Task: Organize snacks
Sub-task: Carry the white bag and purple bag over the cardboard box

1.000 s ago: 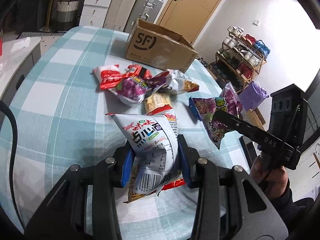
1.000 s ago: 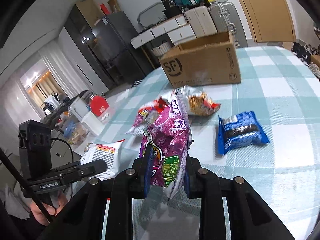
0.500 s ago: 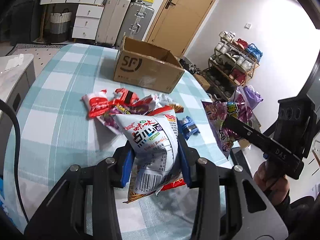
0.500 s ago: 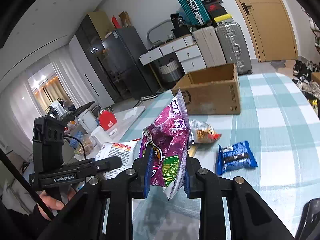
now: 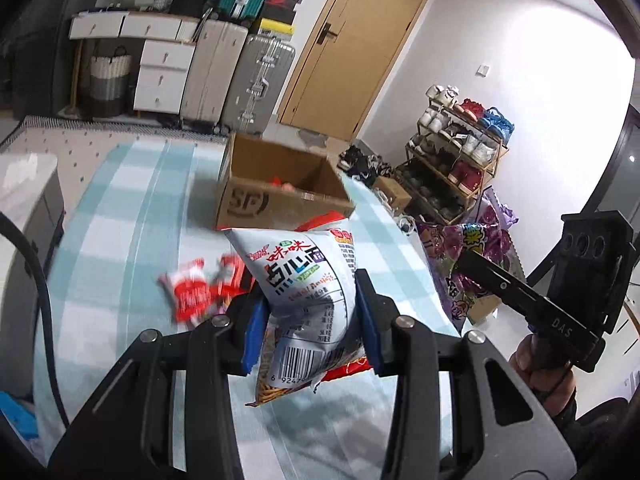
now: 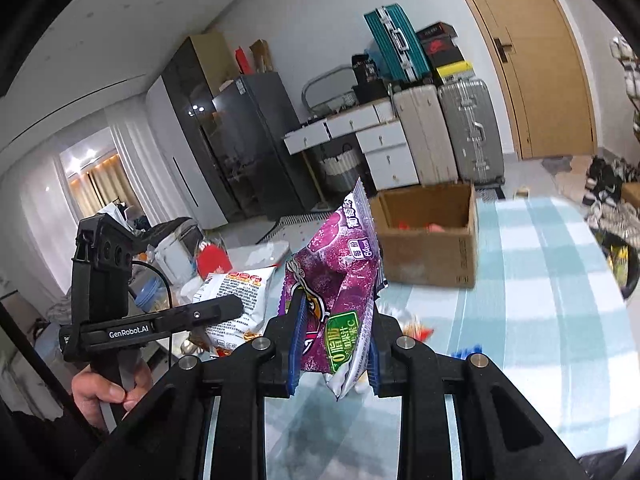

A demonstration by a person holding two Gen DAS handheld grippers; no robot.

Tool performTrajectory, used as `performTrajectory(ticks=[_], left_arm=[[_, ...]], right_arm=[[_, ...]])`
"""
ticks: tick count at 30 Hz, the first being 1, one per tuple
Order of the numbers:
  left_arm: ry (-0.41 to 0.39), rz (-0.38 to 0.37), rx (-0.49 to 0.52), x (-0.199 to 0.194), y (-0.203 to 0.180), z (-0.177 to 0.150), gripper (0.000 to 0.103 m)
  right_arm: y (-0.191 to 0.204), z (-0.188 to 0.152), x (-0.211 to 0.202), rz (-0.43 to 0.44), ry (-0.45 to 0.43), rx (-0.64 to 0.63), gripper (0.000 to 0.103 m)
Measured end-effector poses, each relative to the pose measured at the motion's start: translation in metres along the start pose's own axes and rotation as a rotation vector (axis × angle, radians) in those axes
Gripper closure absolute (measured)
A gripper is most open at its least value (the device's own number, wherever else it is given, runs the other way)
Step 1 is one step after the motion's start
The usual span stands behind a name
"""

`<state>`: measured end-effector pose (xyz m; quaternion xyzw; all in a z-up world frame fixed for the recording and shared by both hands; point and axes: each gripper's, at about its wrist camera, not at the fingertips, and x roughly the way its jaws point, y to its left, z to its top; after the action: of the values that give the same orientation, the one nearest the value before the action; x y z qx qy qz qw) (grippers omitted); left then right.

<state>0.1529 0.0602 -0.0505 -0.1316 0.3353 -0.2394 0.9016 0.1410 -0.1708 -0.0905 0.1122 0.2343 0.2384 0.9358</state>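
Observation:
My left gripper (image 5: 310,320) is shut on a white noodle snack bag (image 5: 304,276), held upright above the checked table (image 5: 120,240). My right gripper (image 6: 334,340) is shut on a purple snack bag (image 6: 336,264), also lifted off the table. Each bag shows in the other view: the purple snack bag (image 5: 468,252) at the right, the white noodle snack bag (image 6: 236,292) at the left. An open cardboard box (image 5: 280,188) stands at the far end of the table, with something red inside. A red snack bag (image 5: 192,292) lies blurred on the table below the left gripper.
More loose snack packets (image 6: 416,326) lie on the cloth below the right gripper. Suitcases (image 5: 256,76) and white drawers (image 5: 160,80) stand beyond the table. A shoe rack (image 5: 460,152) is off the table's right side. A person's hand (image 6: 108,392) grips the left tool.
Both grippers have risen with their bags, so the table and loose snacks look lower and farther. The box's inside has come into view.

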Motion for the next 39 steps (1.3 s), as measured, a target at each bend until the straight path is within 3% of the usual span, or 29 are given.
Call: performTrajectory(ticks=[5, 18, 25, 34, 39], left_arm=[[-0.016, 0.036, 0.052, 0.006, -0.009, 0.035, 0.066], [-0.01, 0.013, 0.099, 0.044, -0.027, 0.135, 0.066], [-0.005, 0.035, 0.092, 0.084, -0.03, 0.189, 0.066], [0.043, 0.075, 0.076, 0.158, -0.018, 0.24, 0.066], [0.097, 0.087, 0.049, 0.206, -0.003, 0.248, 0.066]], right_arm=[[0.003, 0.035, 0.002, 0.029, -0.03, -0.021, 0.078], [-0.02, 0.124, 0.039, 0.034, -0.026, -0.009, 0.078], [-0.053, 0.161, 0.076, 0.07, 0.013, 0.09, 0.078], [-0.087, 0.199, 0.13, -0.025, 0.059, 0.076, 0.078], [-0.106, 0.198, 0.168, -0.075, 0.117, 0.066, 0.078]])
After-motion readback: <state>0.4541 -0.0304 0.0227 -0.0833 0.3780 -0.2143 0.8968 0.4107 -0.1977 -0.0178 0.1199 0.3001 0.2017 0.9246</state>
